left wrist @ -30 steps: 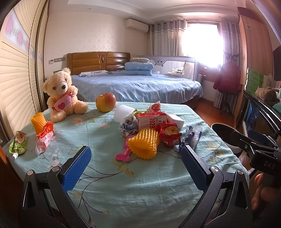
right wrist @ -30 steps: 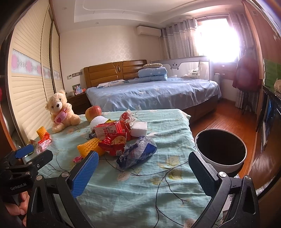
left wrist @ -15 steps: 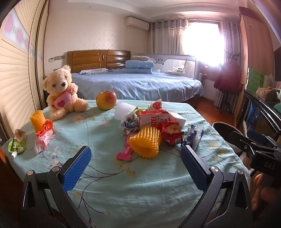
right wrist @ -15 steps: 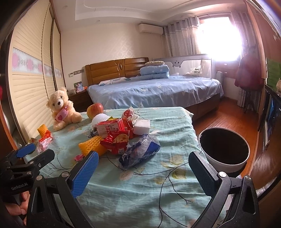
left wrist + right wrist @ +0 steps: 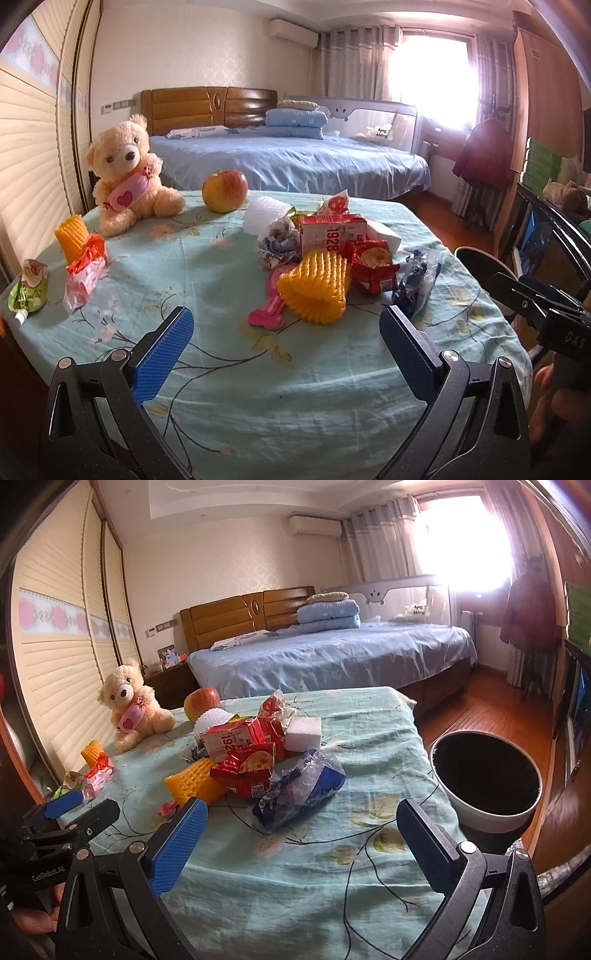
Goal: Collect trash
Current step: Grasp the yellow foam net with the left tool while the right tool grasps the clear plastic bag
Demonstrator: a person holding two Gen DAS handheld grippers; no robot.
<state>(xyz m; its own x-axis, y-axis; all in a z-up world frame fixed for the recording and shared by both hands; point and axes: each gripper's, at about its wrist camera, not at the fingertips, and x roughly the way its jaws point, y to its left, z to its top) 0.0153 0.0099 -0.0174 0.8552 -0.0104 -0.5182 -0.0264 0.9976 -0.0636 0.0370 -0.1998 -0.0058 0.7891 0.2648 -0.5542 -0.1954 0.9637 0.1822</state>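
A heap of trash lies mid-table: a yellow foam fruit net (image 5: 316,290) (image 5: 195,781), a red snack packet (image 5: 373,269) (image 5: 245,771), a red carton (image 5: 330,234) (image 5: 232,738), a blue-and-clear plastic bag (image 5: 417,280) (image 5: 299,790), a white foam block (image 5: 304,731) and a pink wrapper (image 5: 269,310). A white bin with a black liner (image 5: 487,775) stands on the floor right of the table. My left gripper (image 5: 284,345) is open and empty, short of the heap. My right gripper (image 5: 303,843) is open and empty, just before the plastic bag.
A teddy bear (image 5: 125,177) and an apple (image 5: 224,190) sit at the table's far side. A second yellow net (image 5: 72,236), a red-and-white wrapper (image 5: 83,273) and a green pouch (image 5: 29,291) lie at the left edge. A bed (image 5: 332,657) stands behind.
Both grippers have edged forward towards the heap, which now looks slightly closer. Both stay open and empty. Nothing on the table has moved.
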